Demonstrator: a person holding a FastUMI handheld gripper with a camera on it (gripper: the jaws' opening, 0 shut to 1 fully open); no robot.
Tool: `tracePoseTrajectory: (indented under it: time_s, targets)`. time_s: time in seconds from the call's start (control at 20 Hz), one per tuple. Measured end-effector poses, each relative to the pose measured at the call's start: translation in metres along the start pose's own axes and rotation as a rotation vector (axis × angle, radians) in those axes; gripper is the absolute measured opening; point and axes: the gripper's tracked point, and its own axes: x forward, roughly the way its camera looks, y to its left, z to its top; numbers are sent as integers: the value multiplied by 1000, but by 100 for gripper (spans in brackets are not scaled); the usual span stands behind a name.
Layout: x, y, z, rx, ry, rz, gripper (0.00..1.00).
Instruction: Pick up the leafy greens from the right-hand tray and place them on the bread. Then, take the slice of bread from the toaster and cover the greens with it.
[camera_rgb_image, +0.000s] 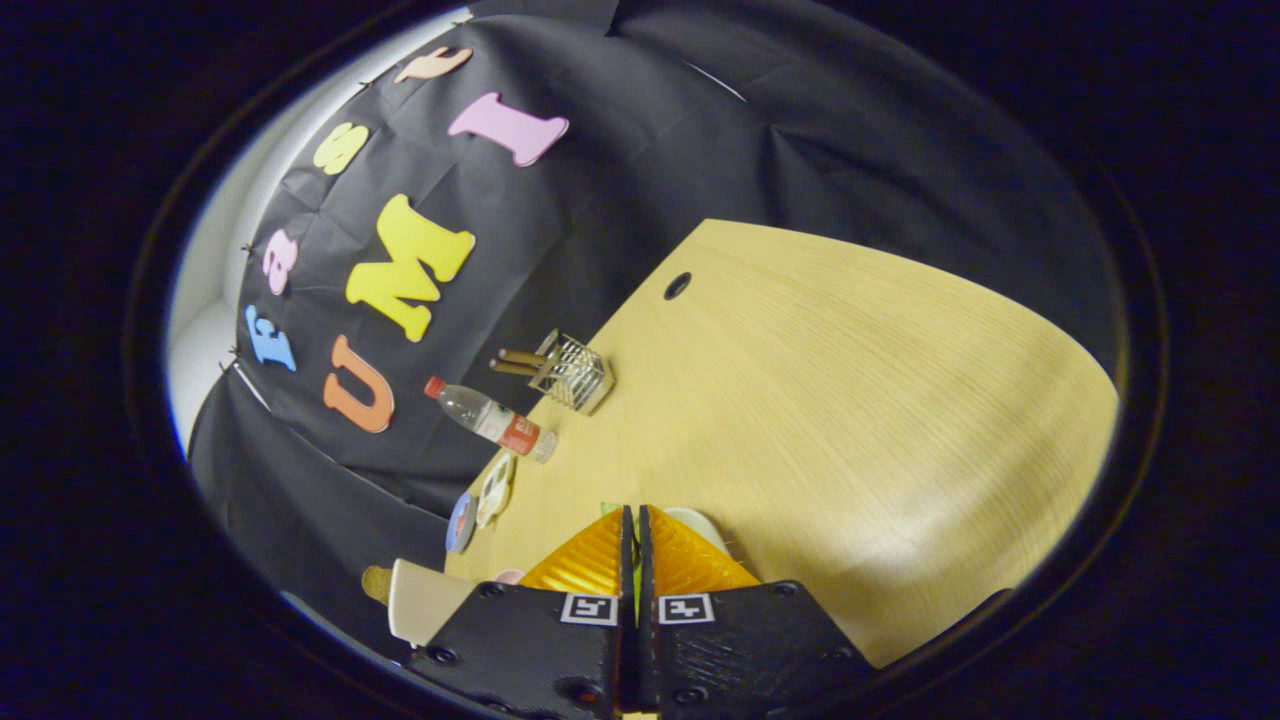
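Broad bare bench (850, 400) beyond the tongs (636, 530), wire basket (572, 372), bottle (492, 418) and small plates (494, 490) crowding its far edge

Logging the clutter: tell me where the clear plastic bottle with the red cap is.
In the gripper view, the clear plastic bottle with the red cap stands on the wooden table, near its edge, beyond the gripper, between the wire mesh holder and small plates.

The closed jaws hide most of a white plate (700, 522) behind them.
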Motion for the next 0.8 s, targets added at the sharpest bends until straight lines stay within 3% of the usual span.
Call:
tracePoseTrajectory:
  time_s: [0.45,0.8]
  targets:
    - [-21,95,-20,16,23,167,0]
    - [-10,183,-73,-33,94,275,0]
